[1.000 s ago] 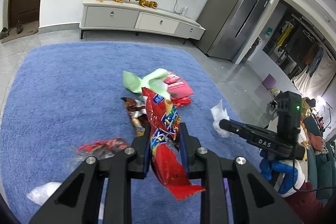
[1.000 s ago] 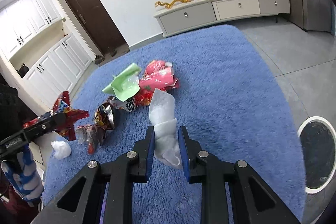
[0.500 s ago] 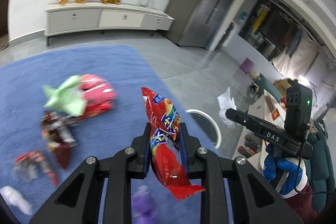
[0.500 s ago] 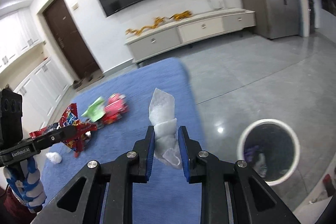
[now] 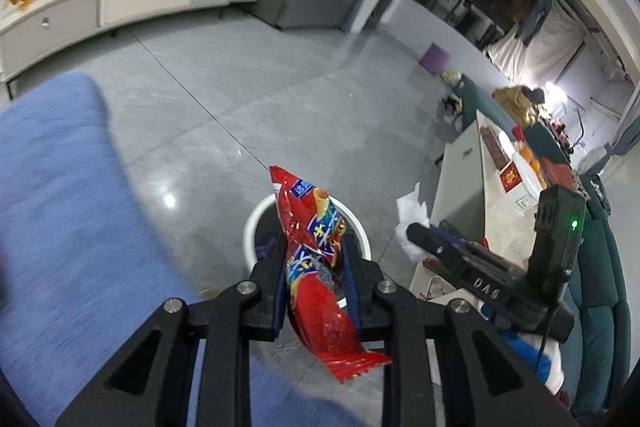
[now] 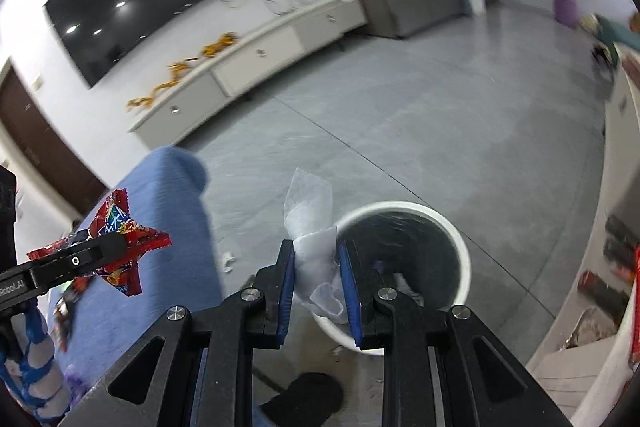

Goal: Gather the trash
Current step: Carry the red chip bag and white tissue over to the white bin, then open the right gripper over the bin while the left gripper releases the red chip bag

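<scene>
Gripping red snack wrapper [image 5: 316,267], left gripper [image 5: 316,263] jaws clenched on its middle, wrapper upright above white bin [image 5: 256,223]. Right gripper [image 6: 316,267] jaws clenched on white tissue [image 6: 310,223], just beside bin rim [image 6: 460,247]. Bin on grey floor [image 6: 420,131], near blue rug [image 6: 160,227] edge. Small scrap [image 6: 228,261] on floor between rug and bin.
</scene>
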Available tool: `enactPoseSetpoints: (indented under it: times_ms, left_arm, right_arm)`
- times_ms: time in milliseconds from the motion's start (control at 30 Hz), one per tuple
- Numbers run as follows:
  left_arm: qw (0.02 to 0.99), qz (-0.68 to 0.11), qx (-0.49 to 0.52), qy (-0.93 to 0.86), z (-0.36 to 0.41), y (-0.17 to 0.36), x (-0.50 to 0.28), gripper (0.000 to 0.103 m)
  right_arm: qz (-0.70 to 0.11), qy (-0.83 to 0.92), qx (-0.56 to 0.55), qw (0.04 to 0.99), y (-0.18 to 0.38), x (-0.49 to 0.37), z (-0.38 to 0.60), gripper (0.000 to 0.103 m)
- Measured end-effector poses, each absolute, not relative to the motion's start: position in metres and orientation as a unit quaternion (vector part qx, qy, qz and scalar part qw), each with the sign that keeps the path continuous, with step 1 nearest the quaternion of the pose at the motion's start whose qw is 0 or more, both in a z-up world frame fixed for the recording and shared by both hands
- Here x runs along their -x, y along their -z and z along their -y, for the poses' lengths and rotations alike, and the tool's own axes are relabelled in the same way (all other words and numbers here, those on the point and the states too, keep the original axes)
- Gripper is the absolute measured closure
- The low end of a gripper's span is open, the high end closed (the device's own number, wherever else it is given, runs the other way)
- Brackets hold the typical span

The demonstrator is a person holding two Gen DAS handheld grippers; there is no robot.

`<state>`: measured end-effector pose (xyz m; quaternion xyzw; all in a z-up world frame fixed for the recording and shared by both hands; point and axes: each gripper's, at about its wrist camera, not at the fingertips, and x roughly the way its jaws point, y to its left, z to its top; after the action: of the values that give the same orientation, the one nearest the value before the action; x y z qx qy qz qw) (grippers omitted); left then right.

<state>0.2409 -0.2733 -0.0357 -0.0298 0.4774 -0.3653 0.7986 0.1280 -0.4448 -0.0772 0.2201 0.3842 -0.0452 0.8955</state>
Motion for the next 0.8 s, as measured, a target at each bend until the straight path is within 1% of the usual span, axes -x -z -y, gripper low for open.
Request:
enactPoseSetpoints:
  times_ms: [200,233,267,300,333,367,433,533,733,800]
  left_arm:
    - [0.777,-0.513,0.029,0.363,0.336,0.079,-0.277,0.08]
    - [0.773,-0.521,0.03,0.362,0.345,0.087,-0.283,0.076]
    - [0.768,-0.528,0.032,0.361,0.351,0.094,-0.285,0.067]
    - [0.763,-0.535,0.036,0.36,0.357,0.102,-0.288,0.062]
    - [0.759,-0.541,0.04,0.36,0.359,0.109,-0.291,0.055]
    - [0.756,-0.545,0.043,0.359,0.361,0.113,-0.29,0.054]
    - [0.748,-0.556,0.047,0.36,0.371,0.124,-0.294,0.053]
    - [0.741,-0.566,0.048,0.359,0.376,0.131,-0.296,0.053]
    - [0.742,-0.563,0.05,0.36,0.378,0.127,-0.291,0.053]
    - [0.746,-0.56,0.047,0.357,0.38,0.123,-0.289,0.046]
  right_arm:
    - [-0.401,0.071,-0.252,0.878,0.119,-0.153,0.486,0.081]
    - [-0.404,0.074,-0.258,0.875,0.126,-0.155,0.49,0.08]
    - [-0.406,0.079,-0.264,0.871,0.133,-0.157,0.495,0.077]
    - [-0.409,0.084,-0.266,0.869,0.139,-0.16,0.499,0.075]
    - [-0.412,0.088,-0.268,0.866,0.143,-0.164,0.502,0.07]
    - [-0.415,0.093,-0.272,0.864,0.148,-0.165,0.505,0.064]
    - [-0.419,0.101,-0.276,0.859,0.156,-0.169,0.511,0.062]
    - [-0.423,0.109,-0.277,0.856,0.162,-0.165,0.514,0.061]
    - [-0.42,0.115,-0.276,0.857,0.153,-0.155,0.508,0.061]
    - [-0.412,0.121,-0.275,0.86,0.143,-0.148,0.506,0.061]
